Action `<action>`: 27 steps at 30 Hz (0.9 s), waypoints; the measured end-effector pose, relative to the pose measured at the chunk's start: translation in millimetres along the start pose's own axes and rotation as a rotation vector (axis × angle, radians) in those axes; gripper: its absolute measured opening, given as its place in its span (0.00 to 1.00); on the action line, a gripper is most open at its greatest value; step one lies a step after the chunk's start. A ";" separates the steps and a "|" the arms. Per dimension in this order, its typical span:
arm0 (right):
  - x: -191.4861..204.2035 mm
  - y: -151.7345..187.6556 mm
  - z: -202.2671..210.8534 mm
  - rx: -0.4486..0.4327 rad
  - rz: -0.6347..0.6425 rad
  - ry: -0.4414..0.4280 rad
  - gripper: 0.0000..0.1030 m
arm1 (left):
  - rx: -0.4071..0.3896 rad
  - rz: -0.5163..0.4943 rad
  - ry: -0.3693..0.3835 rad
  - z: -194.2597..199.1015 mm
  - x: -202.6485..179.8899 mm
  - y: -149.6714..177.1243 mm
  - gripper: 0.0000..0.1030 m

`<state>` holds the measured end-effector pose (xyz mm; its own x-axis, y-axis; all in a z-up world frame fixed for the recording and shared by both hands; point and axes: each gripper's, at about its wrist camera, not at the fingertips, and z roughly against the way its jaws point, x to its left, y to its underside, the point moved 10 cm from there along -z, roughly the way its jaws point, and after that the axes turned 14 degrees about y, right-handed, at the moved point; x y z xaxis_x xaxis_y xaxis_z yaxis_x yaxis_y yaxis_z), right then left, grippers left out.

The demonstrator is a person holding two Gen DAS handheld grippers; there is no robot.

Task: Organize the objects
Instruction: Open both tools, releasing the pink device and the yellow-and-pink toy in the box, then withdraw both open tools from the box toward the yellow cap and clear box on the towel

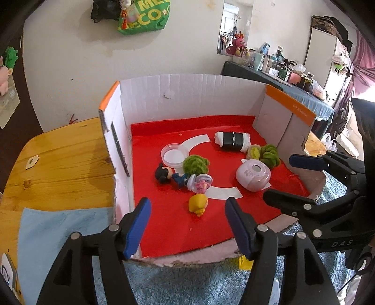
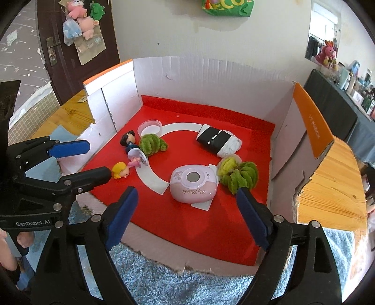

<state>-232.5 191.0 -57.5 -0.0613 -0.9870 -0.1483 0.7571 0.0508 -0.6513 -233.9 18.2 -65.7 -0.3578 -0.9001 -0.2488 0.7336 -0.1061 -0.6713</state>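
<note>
Nearest in each wrist view are the black tongs with blue pads. The left tongs [image 1: 187, 225] stand apart with nothing between them, above the torn front edge of the cardboard box [image 1: 182, 93]. The right tongs [image 2: 187, 215] are likewise spread and empty; seen from the left wrist, their body reads "DAS". From the right wrist, the left tongs' body reads "GenRobot.AI".

Below both lies a blue shaggy rug [image 2: 164, 281]. The box sits on a wooden tabletop [image 1: 58, 159] and is lined with a red sheet [image 2: 187, 230] bearing a white ring.

All the task's things lie on that sheet, none held. Closest is a yellow-haired figure [image 1: 198, 204]. Just behind it lies a pink-and-white toy [image 1: 200, 181], touching a dark-haired doll [image 1: 167, 174] in blue. To the right sits a pink round device [image 2: 193, 185] with cursive lettering that seems to read "My Melody". Behind the doll is a green fuzzy bundle [image 1: 195, 164], then a clear round lid [image 1: 174, 154]. A second green fuzzy bundle [image 2: 239, 174] lies just right of the device. Farthest is a black-and-white roll [image 1: 232, 140].

The box's right flap carries an orange strip [image 2: 313, 122] with print too small to read. On the wall hangs a green bag [image 1: 145, 16] showing the letters "ECO".
</note>
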 end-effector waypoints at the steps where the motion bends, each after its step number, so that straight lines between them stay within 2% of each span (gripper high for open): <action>1: -0.1 0.6 1.7 -0.002 -0.001 0.000 0.83 | -0.002 0.002 0.002 1.5 0.0 0.6 0.66; 4: -0.5 1.9 7.6 -0.012 -0.007 0.003 0.84 | -0.013 0.005 0.001 7.2 -0.1 1.6 0.72; 7: -2.1 2.3 14.4 -0.027 -0.013 0.005 0.90 | -0.025 0.004 -0.004 12.2 -0.6 2.8 0.74; 19: -2.5 12.2 37.4 -0.057 -0.027 0.000 0.94 | -0.038 0.001 -0.006 22.2 -5.6 12.1 0.88; 27: -0.9 25.0 43.8 -0.049 -0.043 -0.012 0.94 | -0.033 -0.002 0.001 28.8 -12.3 24.6 0.88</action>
<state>-185.1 186.6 -41.1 -0.0854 -0.9902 -0.1106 0.7210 0.0152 -0.6928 -194.8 14.5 -59.0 -0.3594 -0.8996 -0.2480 0.7135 -0.0936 -0.6944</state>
